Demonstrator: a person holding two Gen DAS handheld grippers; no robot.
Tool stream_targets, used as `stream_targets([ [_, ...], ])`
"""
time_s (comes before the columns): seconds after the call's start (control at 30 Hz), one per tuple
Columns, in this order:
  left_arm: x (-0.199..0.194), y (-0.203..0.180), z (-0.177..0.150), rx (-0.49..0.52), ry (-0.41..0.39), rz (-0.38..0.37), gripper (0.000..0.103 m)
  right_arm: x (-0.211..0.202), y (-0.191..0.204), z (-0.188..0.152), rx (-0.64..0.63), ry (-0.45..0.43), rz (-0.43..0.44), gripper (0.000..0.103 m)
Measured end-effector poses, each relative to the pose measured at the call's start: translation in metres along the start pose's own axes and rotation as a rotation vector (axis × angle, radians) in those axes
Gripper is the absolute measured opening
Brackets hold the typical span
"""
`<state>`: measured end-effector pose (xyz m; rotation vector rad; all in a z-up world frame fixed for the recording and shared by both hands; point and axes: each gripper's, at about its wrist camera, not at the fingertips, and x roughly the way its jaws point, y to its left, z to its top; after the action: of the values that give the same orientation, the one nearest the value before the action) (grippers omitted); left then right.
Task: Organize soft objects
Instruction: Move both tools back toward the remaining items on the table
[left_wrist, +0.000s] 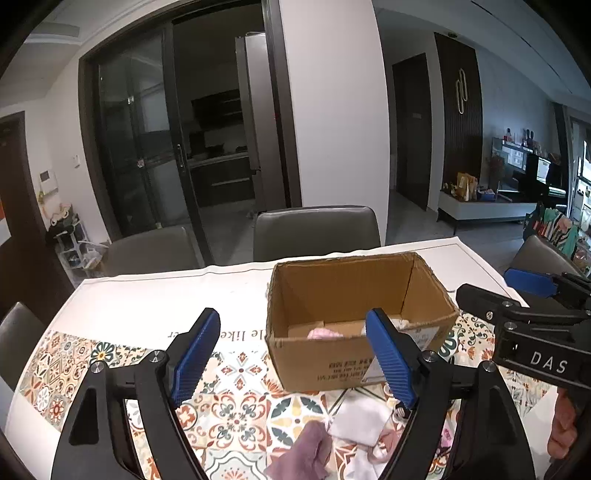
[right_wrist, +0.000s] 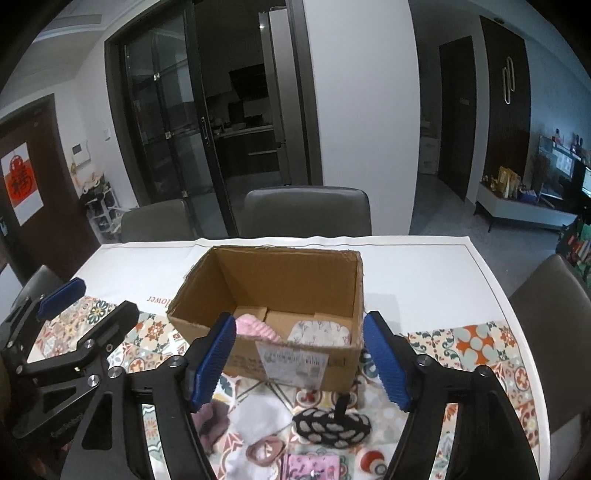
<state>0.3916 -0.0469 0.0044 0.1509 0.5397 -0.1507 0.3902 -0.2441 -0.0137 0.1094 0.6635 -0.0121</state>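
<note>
Both my left gripper (left_wrist: 291, 354) and right gripper (right_wrist: 299, 356) are spread, holding nothing. The black spotted plush (right_wrist: 330, 424) lies near the open brown cardboard box (right_wrist: 273, 295); a shallow pinch may slip.

Open cardboard box (right_wrist: 280, 295) upright on table, w/ pink fluffy item (right_wrist: 256, 326) and white patterned cloth (right_wrist: 319, 332) inside. In front: black spotted pouch (right_wrist: 330, 424), white cloth (right_wrist: 260, 411), mauve item (right_wrist: 212, 421), possibly a sock.
</note>
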Motion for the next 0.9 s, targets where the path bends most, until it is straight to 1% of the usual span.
stream_targets([
  [0.1, -0.007, -0.002, -0.009, -0.005, 0.008, 0.01, 0.082, -0.008, 0.001, -0.007, 0.0, -0.009, -0.014, 0.077],
  [0.2, -0.012, -0.002, -0.018, -0.017, 0.022, 0.004, 0.082, -0.015, 0.001, -0.016, 0.007, -0.008, -0.022, 0.078],
  [0.3, -0.016, -0.002, -0.031, -0.017, 0.033, 0.007, 0.082, -0.019, 0.002, -0.025, 0.006, -0.006, -0.033, 0.082],
  [0.47, -0.022, 0.001, -0.052, -0.023, 0.049, 0.016, 0.082, -0.024, 0.006, -0.041, -0.001, 0.0, -0.049, 0.082],
  [0.7, -0.031, 0.002, -0.075, -0.009, 0.051, 0.037, 0.083, -0.025, 0.011, -0.066, -0.005, 0.038, -0.047, 0.082],
  [0.9, -0.038, -0.001, -0.089, 0.036, 0.031, 0.055, 0.084, -0.022, 0.011, -0.086, 0.01, 0.082, -0.056, 0.082],
])
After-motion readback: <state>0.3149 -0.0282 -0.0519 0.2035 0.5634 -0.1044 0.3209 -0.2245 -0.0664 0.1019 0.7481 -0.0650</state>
